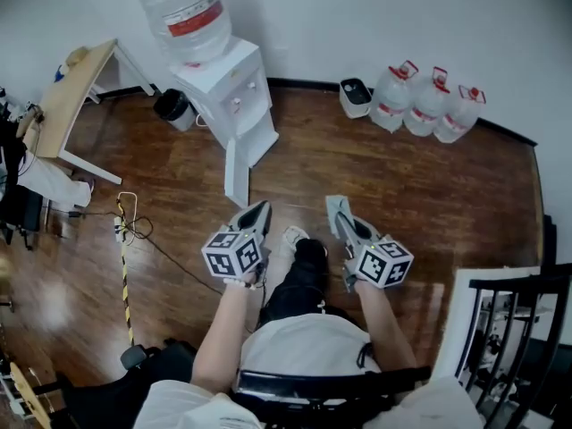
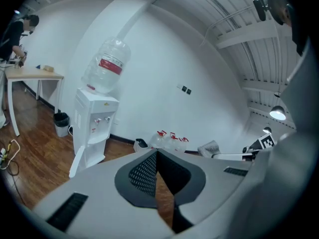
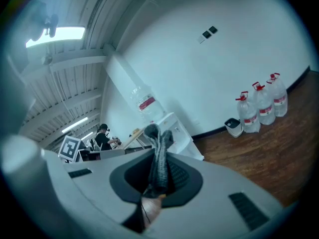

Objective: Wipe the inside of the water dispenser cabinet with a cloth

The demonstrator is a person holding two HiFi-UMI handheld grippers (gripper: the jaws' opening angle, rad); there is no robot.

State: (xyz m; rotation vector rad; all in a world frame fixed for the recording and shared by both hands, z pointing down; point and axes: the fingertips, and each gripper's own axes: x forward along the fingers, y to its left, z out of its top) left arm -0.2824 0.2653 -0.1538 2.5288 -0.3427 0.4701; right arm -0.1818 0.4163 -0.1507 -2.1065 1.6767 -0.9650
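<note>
The white water dispenser stands by the far wall with a big bottle on top. Its low cabinet door hangs open toward me. My left gripper is held in front of me, well short of the dispenser, shut with nothing between its jaws. My right gripper is level with it and is shut on a dark grey cloth, which sticks out past the tips. In the left gripper view the dispenser is at the left, and the cabinet's inside is hidden.
Three water bottles and a small white bin line the wall at the right. A black bin and a wooden table are left of the dispenser. A cable and striped tape lie on the floor. A black rail stands at my right.
</note>
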